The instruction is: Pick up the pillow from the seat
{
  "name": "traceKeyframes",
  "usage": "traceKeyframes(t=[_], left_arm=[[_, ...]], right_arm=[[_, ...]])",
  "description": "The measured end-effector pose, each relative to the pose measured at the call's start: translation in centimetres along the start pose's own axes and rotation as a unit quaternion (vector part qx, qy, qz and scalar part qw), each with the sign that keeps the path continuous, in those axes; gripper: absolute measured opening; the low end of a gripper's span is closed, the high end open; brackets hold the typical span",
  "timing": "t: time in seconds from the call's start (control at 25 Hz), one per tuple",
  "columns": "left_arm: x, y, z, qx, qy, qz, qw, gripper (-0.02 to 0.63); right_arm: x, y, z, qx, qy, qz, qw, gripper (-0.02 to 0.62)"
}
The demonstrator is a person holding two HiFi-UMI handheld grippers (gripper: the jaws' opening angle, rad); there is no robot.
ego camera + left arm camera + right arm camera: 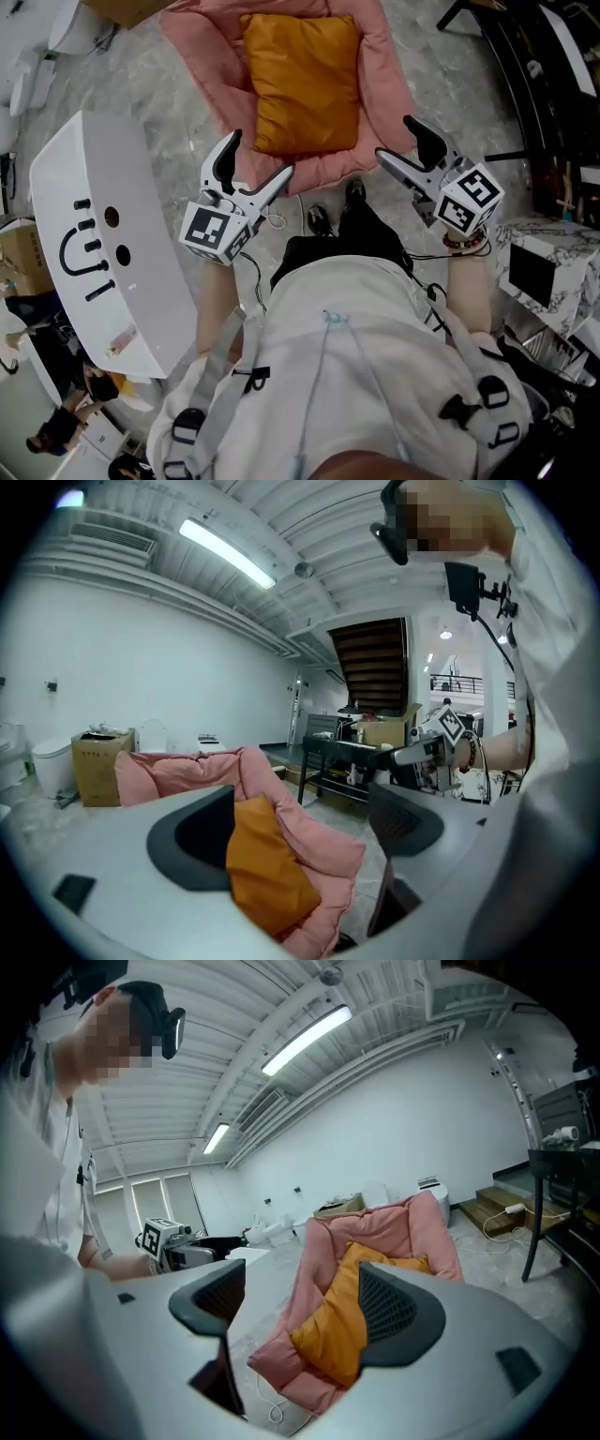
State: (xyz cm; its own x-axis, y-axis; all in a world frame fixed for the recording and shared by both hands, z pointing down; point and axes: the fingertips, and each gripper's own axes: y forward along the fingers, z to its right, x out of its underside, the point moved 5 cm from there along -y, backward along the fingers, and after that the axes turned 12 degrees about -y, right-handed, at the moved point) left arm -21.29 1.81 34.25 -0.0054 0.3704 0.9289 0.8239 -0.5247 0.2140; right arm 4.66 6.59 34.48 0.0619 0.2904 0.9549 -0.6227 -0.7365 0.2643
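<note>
An orange pillow (305, 80) lies on a soft pink seat (384, 103) on the floor ahead of me. My left gripper (261, 155) hovers over the seat's near left edge, jaws open and empty. Just off the near right edge, my right gripper (395, 139) is also open with nothing between its fingers. In the left gripper view the pillow (267, 869) shows between the spread jaws of the left gripper (298, 832), well beyond them. The right gripper view shows the pillow (337, 1326) on the seat (375, 1232) past the right gripper (305, 1307).
A white curved panel (103, 234) with black marks stands close at my left. A dark table (534, 66) and a marble-patterned box (548, 267) are at the right. A cardboard box (98, 761) sits behind the seat. A white cable (267, 1401) lies on the floor by the seat.
</note>
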Motion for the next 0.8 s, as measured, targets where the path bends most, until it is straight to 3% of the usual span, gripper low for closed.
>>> traceKeyframes(t=[0.32,0.44,0.52,0.64,0.8], left_arm=[[1.0,7.5,-5.0,-0.016,-0.041,-0.052,0.9977,0.466],[2.4,11.5,-7.2,-0.034,-0.079,-0.091,0.9921,0.483],[4.4,13.6,-9.2,-0.05,-0.134,-0.129,0.9812,0.497],[7.8,16.4,-13.6,-0.079,-0.223,-0.168,0.9568,0.523],[13.2,18.9,-18.0,-0.107,-0.243,-0.252,0.9308,0.529]], right_arm=[[2.7,5.2,8.6,-0.023,0.035,-0.033,0.999,0.373],[5.0,7.6,13.5,-0.038,0.052,-0.061,0.996,0.374],[8.5,9.6,16.7,-0.054,0.072,-0.11,0.99,0.376],[14.0,13.3,21.7,-0.073,0.112,-0.182,0.974,0.384],[18.6,17.1,25.6,-0.079,0.154,-0.21,0.962,0.39]])
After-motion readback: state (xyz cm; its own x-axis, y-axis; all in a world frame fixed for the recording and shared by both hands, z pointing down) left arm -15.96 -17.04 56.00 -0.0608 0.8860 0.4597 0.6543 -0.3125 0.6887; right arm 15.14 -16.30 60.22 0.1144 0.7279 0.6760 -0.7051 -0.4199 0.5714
